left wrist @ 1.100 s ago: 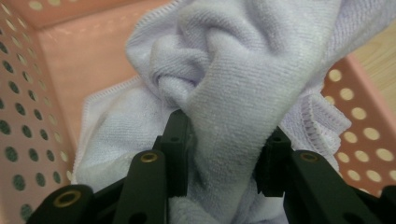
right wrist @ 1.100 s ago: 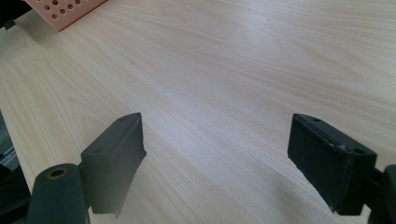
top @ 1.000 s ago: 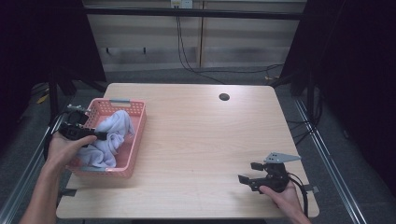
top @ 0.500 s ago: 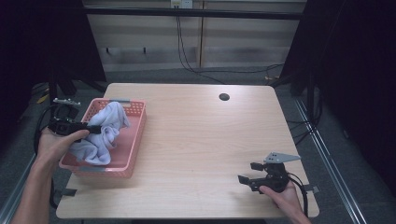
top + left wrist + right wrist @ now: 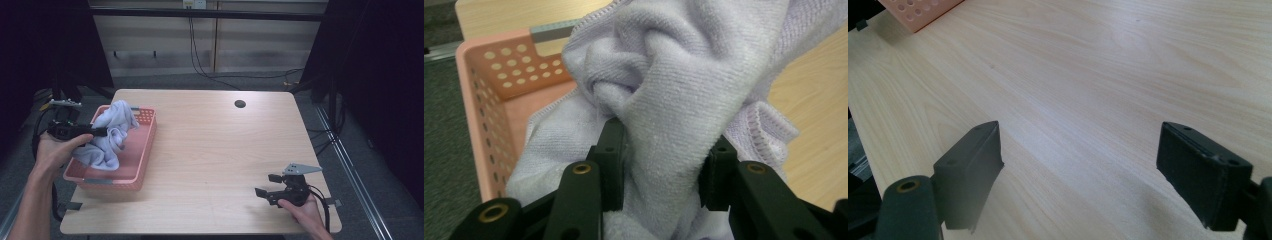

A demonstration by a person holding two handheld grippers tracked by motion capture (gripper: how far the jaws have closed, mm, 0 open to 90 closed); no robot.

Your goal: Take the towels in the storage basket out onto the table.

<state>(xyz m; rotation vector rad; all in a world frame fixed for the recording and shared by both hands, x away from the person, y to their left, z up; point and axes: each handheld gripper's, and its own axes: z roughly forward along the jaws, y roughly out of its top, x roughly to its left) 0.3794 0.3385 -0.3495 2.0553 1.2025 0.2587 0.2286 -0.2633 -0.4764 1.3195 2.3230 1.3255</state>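
Note:
A pale lavender towel (image 5: pixel 110 132) bulges out of a pink perforated basket (image 5: pixel 142 150) at the table's left side. My left gripper (image 5: pixel 97 132) is shut on a thick fold of that towel (image 5: pixel 674 100), and its two black pads (image 5: pixel 611 165) press into the cloth from both sides above the basket (image 5: pixel 479 90). Part of the towel still hangs down inside the basket. Near the table's front right corner my right gripper (image 5: pixel 265 186) rests open, and nothing lies between its fingers (image 5: pixel 973 160), just bare wood.
A small dark round hole (image 5: pixel 240 104) marks the wooden tabletop (image 5: pixel 225 150) at the back. A corner of the pink basket (image 5: pixel 918 12) shows far off in the right gripper view. Cables hang at the wall behind; dark floor surrounds the table.
My left gripper has lifted upward with the towel, which now stands higher out of the basket. The right gripper has stayed where it was.

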